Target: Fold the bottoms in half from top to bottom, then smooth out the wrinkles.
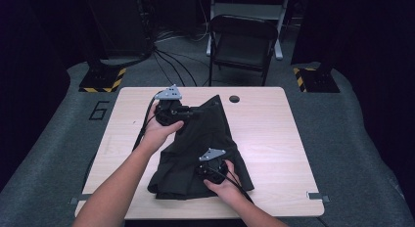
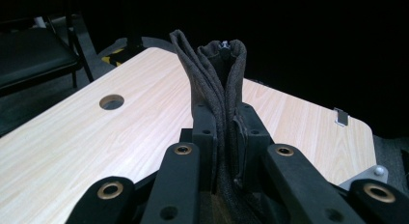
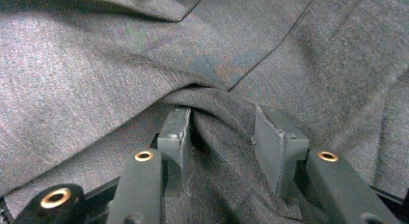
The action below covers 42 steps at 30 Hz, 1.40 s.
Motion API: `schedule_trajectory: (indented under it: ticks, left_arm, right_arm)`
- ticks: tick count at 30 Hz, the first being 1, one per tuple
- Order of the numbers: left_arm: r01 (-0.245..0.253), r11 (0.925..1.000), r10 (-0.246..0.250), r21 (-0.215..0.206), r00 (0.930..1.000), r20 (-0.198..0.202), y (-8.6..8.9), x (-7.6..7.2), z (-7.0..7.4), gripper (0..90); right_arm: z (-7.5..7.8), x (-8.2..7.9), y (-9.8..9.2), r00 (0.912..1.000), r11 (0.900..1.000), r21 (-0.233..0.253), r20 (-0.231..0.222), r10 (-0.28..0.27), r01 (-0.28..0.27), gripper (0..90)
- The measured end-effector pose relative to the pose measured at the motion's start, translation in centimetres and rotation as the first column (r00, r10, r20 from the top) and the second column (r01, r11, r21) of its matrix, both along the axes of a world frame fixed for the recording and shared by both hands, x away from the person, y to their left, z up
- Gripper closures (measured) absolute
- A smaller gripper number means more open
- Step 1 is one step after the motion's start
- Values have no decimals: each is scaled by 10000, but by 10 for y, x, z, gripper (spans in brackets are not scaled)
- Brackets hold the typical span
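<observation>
In the high view, a dark garment is lying crumpled on the wooden table, spreading from near the far edge toward the near edge. The left gripper is gripping the garment's far end, and the right gripper is pressing into its near part.

In the left gripper view, the jaws are pinching a folded band of the garment, which is standing upright between them above the table.

In the right gripper view, the jaws are standing partly spread with a ridge of the garment bunching between them; they seem to be touching it loosely rather than clamping.
</observation>
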State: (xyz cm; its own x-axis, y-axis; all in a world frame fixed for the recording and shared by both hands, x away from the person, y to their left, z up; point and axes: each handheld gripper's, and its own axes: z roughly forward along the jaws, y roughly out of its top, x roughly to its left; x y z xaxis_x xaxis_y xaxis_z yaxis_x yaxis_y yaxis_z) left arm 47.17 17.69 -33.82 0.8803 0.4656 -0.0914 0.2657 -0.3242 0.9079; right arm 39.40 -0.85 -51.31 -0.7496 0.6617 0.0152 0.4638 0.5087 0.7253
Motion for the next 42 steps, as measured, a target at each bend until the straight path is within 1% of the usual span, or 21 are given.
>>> schedule_trajectory:
  ticks: [1, 2, 6, 7, 8, 10, 12, 13, 16, 17, 22, 24, 27, 29, 31, 35, 36, 37, 38, 39, 42]
  left_arm:
    - [-8, 10000, 8, -9, 10000, 5, 0, 0, -2, 808]
    - [34, 10000, -34, 69, 10000, -7, 1, -1, -3, 809]
    - [113, 9999, -113, -61, 9999, -62, 4, -2, -7, 809]
    - [130, 9999, -131, -34, 9999, -72, 5, -3, -8, 809]
    - [130, 9999, -131, -54, 9999, -94, 5, -3, -9, 809]
    - [204, 9998, -204, -49, 9997, -98, 7, -4, -9, 809]
    - [238, 9997, -238, 22, 9997, -49, 8, -5, -9, 809]
    - [304, 9995, -304, 52, 9995, -49, 9, -6, -9, 809]
    - [242, 9997, -242, -2, 9997, -41, 11, -8, -9, 809]
    - [233, 9997, -233, 13, 9997, -38, 12, -8, -9, 809]
    - [113, 9999, -113, -86, 9999, -58, 16, -9, -13, 808]
    - [98, 9998, -99, -169, 9999, -83, 18, -10, -14, 808]
    - [99, 9998, -101, -159, 9999, -87, 19, -10, -15, 808]
    - [123, 9998, -124, -156, 9999, -89, 19, -9, -15, 808]
    - [119, 9998, -120, -134, 9999, -85, 18, -10, -14, 808]
    - [253, 9995, -255, -164, 9996, -94, 18, -12, -15, 808]
    - [278, 9995, -279, -155, 9996, -96, 18, -13, -15, 808]
    - [301, 9994, -302, -182, 9995, -76, 18, -14, -16, 808]
    - [325, 9992, -326, -216, 9994, -75, 18, -15, -16, 808]
    - [340, 9991, -342, -246, 9994, -83, 18, -16, -17, 808]
    - [490, 9985, -494, -247, 9986, -163, 16, -18, -26, 808]
  right_arm:
    - [0, 1, 0, 9999, 10000, 13, -126, 37, -36, 571]
    - [0, 1, 0, 9999, 10000, 16, -106, 22, -22, 570]
    - [2, 0, -1, 9999, 10000, -51, -107, -12, 11, 560]
    - [3, -1, -1, 9999, 9999, 160, -147, -25, 27, 559]
    - [4, -1, -2, 10000, 9999, 153, 52, -7, 6, 559]
    - [9, -3, -4, 9999, 9993, 362, -126, -67, 72, 556]
    - [13, -4, -10, 10000, 9993, 375, 80, -9, 6, 554]
    - [16, -5, -12, 9999, 9990, 424, 1, -115, 115, 554]
    - [24, -4, -22, 9993, 9980, 551, 188, -328, 317, 554]
    - [28, -2, -30, 9984, 9969, 639, 298, -481, 461, 555]
    - [32, 6, -46, 9948, 9918, 813, 204, -1002, 982, 558]
    - [32, 11, -55, 9899, 9875, 729, 140, -1414, 1400, 561]
    - [32, 14, -59, 9890, 9873, 628, 140, -1470, 1459, 561]
    - [33, 13, -58, 9892, 9863, 803, 146, -1457, 1441, 561]
    - [33, 13, -54, 9902, 9880, 758, 266, -1371, 1348, 562]
    - [33, 17, -50, 9904, 9917, 363, 583, -1250, 1230, 561]
    - [30, 22, -52, 9872, 9883, 246, 502, -1513, 1502, 560]
    - [30, 22, -52, 9872, 9883, 246, 502, -1513, 1502, 560]
    - [25, 31, -58, 9835, 9842, 60, 378, -1771, 1771, 560]
    - [25, 31, -58, 9835, 9842, 60, 378, -1771, 1771, 560]
    - [14, 43, -69, 9796, 9794, 210, -24, -2009, 2009, 564]
